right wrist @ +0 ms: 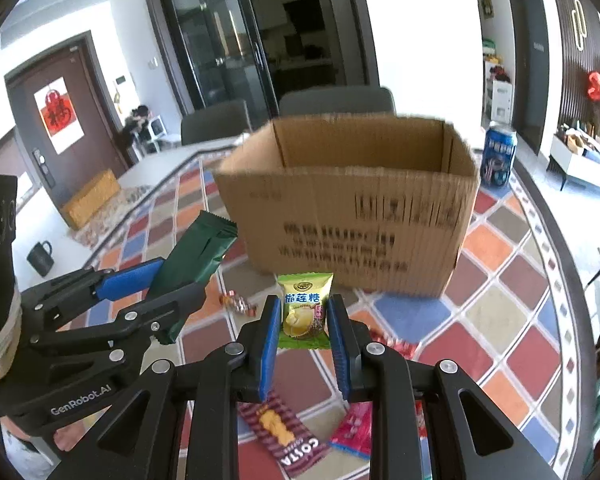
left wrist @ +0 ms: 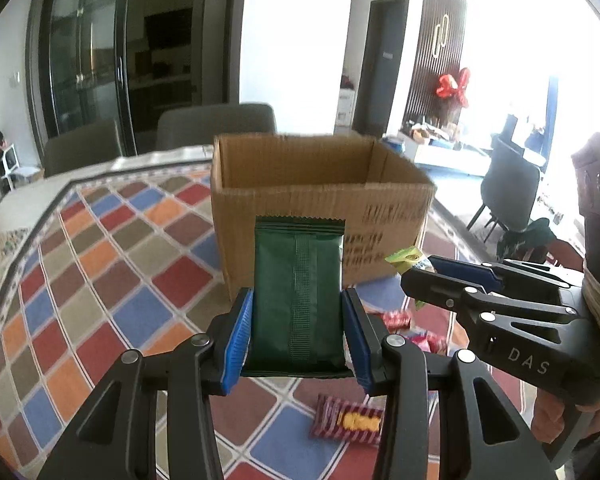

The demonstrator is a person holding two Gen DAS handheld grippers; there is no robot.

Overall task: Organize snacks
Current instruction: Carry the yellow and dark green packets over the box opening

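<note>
From the left wrist, the left gripper [left wrist: 298,330] is clamped on a dark green snack packet [left wrist: 298,296], blue pads pressing its two long edges. The packet stands upright between the pads, its long axis running toward twelve o'clock. The open cardboard box [left wrist: 320,196] sits straight ahead at twelve o'clock, its near wall rising just behind the packet's crimped top edge. The right gripper [left wrist: 424,276] comes in from three o'clock, carrying a small yellow-green candy [left wrist: 404,260] whose tip points toward the box's lower right corner. More wrapped snacks lie on the checked tablecloth [left wrist: 100,280] at five and six o'clock, beneath the grippers.

From the right wrist, the right gripper [right wrist: 303,328] pinches the candy [right wrist: 303,312] by its sides; the wrapper is upright, long axis toward twelve o'clock. The box [right wrist: 352,216] lies at twelve to one o'clock, its opening facing up above the candy. The left gripper [right wrist: 168,280] reaches in from nine o'clock with the green packet [right wrist: 200,248] tilted toward one o'clock, toward the box's left corner.

Both grippers seem about equally near the box. I judge that each load must clear the near wall before it is dropped in.
</note>
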